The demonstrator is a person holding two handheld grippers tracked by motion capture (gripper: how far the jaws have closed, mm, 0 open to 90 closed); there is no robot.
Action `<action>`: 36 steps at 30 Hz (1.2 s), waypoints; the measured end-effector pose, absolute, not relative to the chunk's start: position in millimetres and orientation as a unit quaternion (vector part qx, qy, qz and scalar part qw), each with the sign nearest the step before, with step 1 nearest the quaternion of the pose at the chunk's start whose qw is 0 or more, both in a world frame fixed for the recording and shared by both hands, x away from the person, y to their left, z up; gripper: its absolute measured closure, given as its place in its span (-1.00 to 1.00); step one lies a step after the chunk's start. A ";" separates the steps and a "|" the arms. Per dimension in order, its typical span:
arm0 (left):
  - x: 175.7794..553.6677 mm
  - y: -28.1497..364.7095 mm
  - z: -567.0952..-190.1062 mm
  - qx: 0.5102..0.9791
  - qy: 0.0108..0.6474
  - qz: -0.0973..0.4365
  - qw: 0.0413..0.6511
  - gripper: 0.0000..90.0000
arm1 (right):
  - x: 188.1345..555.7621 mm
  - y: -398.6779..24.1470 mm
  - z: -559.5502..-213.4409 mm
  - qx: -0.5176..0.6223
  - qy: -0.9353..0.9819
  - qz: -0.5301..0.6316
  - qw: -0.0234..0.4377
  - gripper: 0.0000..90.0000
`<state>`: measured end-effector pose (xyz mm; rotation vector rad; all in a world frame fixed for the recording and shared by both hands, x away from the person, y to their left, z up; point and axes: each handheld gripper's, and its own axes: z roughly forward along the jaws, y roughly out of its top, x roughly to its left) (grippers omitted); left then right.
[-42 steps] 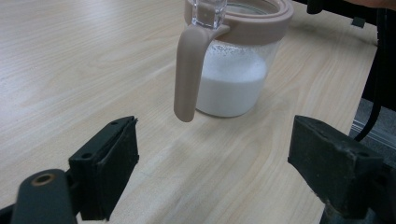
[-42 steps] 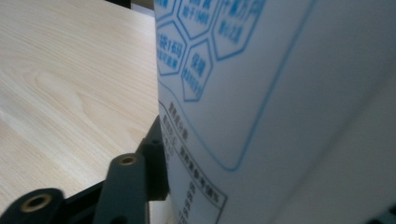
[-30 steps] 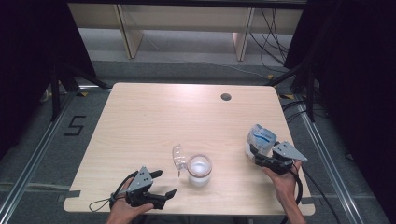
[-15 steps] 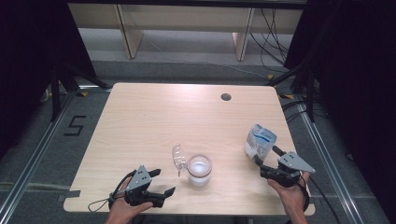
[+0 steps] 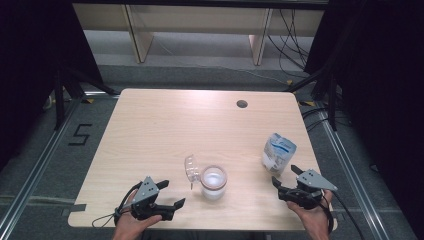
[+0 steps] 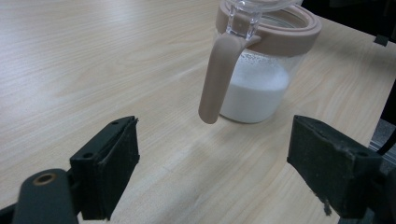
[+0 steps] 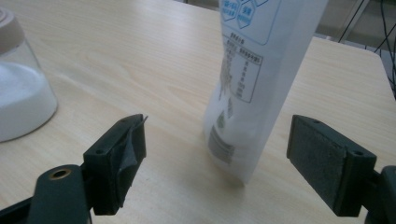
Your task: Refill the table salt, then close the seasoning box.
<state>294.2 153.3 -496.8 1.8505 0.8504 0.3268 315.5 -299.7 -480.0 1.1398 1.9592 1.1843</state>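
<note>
Wooden table (image 5: 165, 130); shelving (image 5: 195, 20) stands behind it.

Pouch (image 7: 252, 88) top cut off by upper edge in right gripper view; printed text too small to read. Jar (image 6: 261, 70) lid cropped in left gripper view.

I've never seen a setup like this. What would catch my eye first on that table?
Probably the clear jar near the front middle of the wooden table, partly filled with white powder, its lid flipped open. To its right stands a white pouch with blue print. A person holds a black hand-held gripper in each hand: the left hand-held gripper faces the jar, the right hand-held gripper sits open just short of the pouch.
</note>
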 end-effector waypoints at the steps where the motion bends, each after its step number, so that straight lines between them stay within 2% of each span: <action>1: 294.5 152.7 -497.3 0.767 0.355 0.138 0.516 -0.65 | 315.2 -301.2 -479.8 0.418 0.738 0.440 0.294 -0.54; 23: 295.5 155.7 -496.8 0.773 0.354 0.146 0.506 -0.65 | 289.4 -291.5 -482.5 0.412 0.768 0.424 0.247 -0.58; 32: 294.7 154.5 -496.9 0.768 0.366 0.145 0.505 -0.65 | 283.8 -285.8 -484.7 0.405 0.780 0.413 0.239 -0.61; 33: 294.7 154.8 -496.9 0.767 0.368 0.145 0.505 -0.65 | 284.9 -286.4 -485.2 0.392 0.783 0.414 0.249 -0.61; 36: 295.9 157.4 -497.2 0.764 0.365 0.143 0.512 -0.64 | 281.8 -283.5 -484.7 0.400 0.784 0.414 0.233 -0.61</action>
